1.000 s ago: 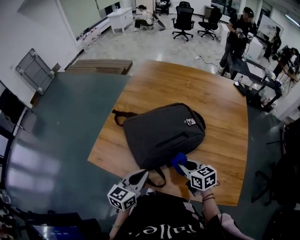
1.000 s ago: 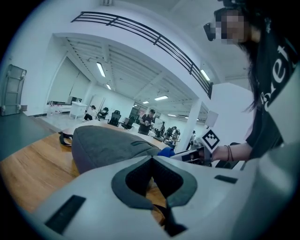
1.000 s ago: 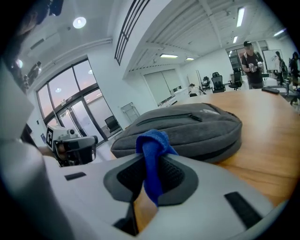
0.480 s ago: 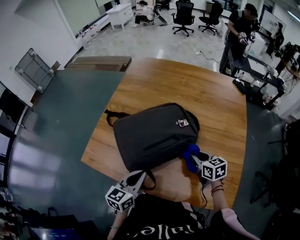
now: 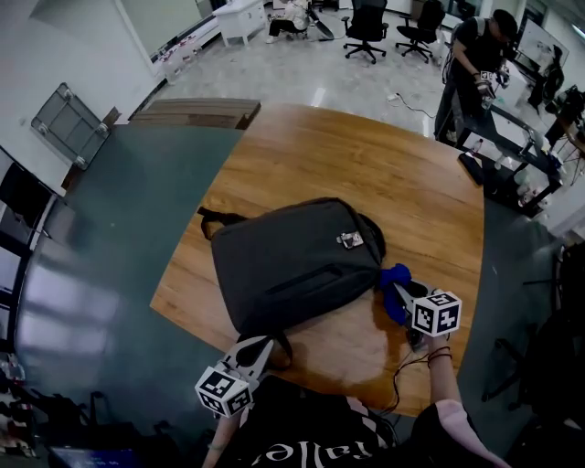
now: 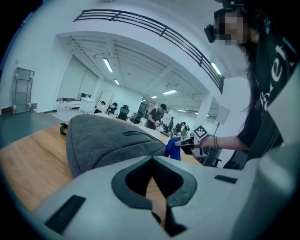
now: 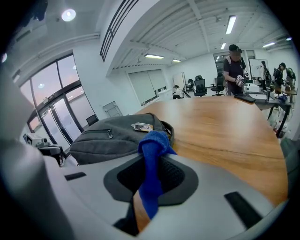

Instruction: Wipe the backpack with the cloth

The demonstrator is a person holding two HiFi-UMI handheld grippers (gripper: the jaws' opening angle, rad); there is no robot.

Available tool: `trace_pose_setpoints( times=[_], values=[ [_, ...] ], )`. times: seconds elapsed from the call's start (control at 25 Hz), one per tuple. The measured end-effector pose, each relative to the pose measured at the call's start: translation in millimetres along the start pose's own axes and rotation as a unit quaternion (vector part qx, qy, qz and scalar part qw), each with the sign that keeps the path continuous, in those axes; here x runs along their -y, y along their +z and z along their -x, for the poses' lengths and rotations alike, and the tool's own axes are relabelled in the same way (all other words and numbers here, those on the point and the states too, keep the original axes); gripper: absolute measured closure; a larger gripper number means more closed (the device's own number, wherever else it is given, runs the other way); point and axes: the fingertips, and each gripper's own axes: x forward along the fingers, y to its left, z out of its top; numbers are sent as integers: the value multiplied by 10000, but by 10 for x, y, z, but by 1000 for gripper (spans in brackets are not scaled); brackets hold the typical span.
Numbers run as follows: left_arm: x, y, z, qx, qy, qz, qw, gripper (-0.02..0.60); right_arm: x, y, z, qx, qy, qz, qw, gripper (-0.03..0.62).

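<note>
Roughly centre frame in the head view, the dark grey backpack [image 5: 292, 260] lies flat on a wooden table [image 5: 411, 174] with a rounded far edge, zip pocket facing up, a small tag [image 5: 349, 239] near its right end and a strap loop [image 5: 215, 219] sticking out at its left. The right gripper [image 5: 402, 294] sits lower right of the bag, jaws clamped on a blue cloth [image 5: 395, 279]. The bunched cloth sticks out past the jaw tips and touches the bag's right edge; the right gripper view shows it pinched between the jaws, with the bag just behind. The left gripper [image 5: 260, 345] is at the bag's near edge, bottom centre. In the left gripper view its jaw tips meet with nothing between them, and bare wood shows below. Left of the table the floor is dark teal carpet [image 5: 119, 238]; at the top of the frame it is pale and glossy [image 5: 302, 78]. Flat wooden boards [image 5: 196, 112] lie at the table's upper left corner, and a wheeled metal frame [image 5: 69, 123] leans on the wall further left. Office chairs [image 5: 366, 23] stand at top centre, and a person [image 5: 475, 55] stands upper right by a cluttered desk [image 5: 512, 169].
</note>
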Motion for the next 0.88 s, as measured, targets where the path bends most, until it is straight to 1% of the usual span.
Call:
trace_pose_setpoints(
  times=[0.24,0.4,0.68,0.88],
  values=[
    [-41,-38,83,-26,215,85,9997,583,125,49,-203,-163,72,85,9998,540],
    [-84,-42,153,-20,355,122,9993,583,225,190,-353,-188,83,110,9997,540],
    [-208,-91,298,9,541,215,9983,583,402,437,-615,-389,-14,404,9984,540],
    [-362,-57,401,72,640,257,9976,583,482,599,-796,-581,-75,662,9961,540]
  ],
)
